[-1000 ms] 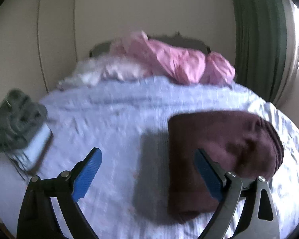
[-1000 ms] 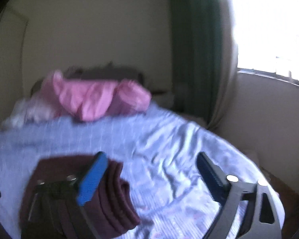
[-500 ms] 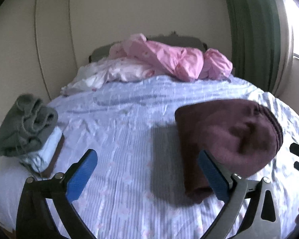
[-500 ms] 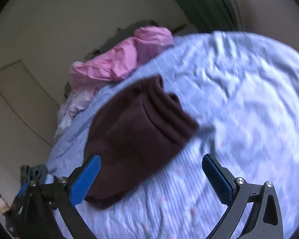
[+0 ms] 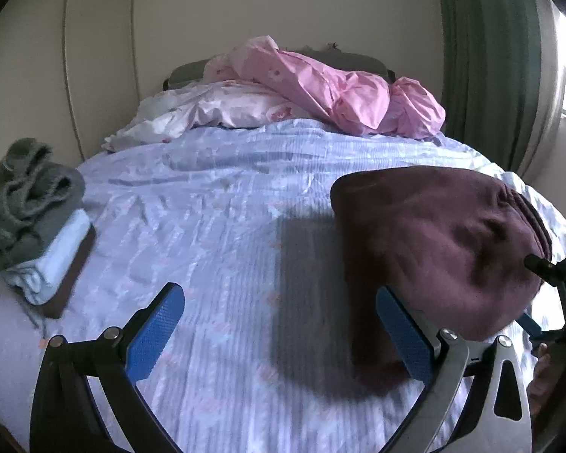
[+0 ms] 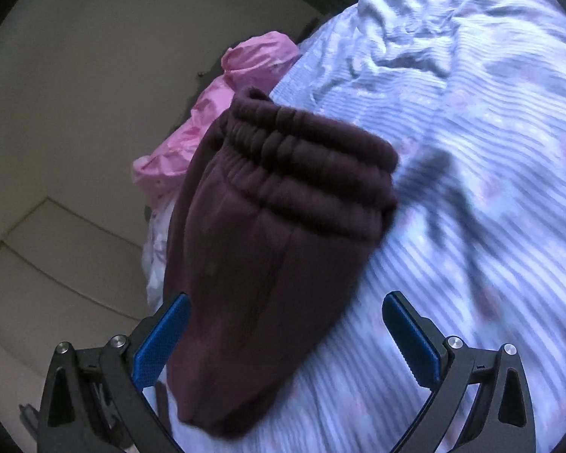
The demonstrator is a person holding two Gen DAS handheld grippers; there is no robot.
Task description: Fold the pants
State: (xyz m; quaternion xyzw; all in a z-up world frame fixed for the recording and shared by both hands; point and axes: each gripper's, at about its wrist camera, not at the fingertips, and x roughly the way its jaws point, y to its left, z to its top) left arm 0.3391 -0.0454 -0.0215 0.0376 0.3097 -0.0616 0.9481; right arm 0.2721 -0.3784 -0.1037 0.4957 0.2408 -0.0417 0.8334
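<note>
Striped lilac sheet (image 5: 222, 249) across the bed, crumpled pink bedding (image 5: 336, 90) up by the headboard, green curtain (image 5: 486, 60) at the right with daylight at the window edge; off at the left edge, a small stack (image 5: 37, 226) of folded clothes, grey on pale blue on something dark.

Pants (image 5: 434, 241), maroon, lying on the sheet as a thick folded bundle, elastic waistband (image 6: 305, 166) layered at one end; looks like the folding itself is done or all but done.

Left gripper (image 5: 283, 332) wide apart, nothing between the blue pads; right-hand finger tucked just under the near edge of the bundle, other finger out over bare sheet. Right gripper (image 6: 286, 343) also wide apart, not clamped; bundle running in between the fingers, left pad (image 6: 158, 343) right against the cloth's side, other pad over bare sheet. Right gripper's frame poking into the left view at the far right, beside the bundle.

Step in hand, by the look of it: both tools closing in on the finished bundle from either side, either for a last tidy or to lift it.

Next move calls for both sets of fingers sliding low, under or around the full thickness, then pinching all layers together; grabbing only the top layer risks peeling the fold open; if bound for the stack at the left, a level carry needed.
</note>
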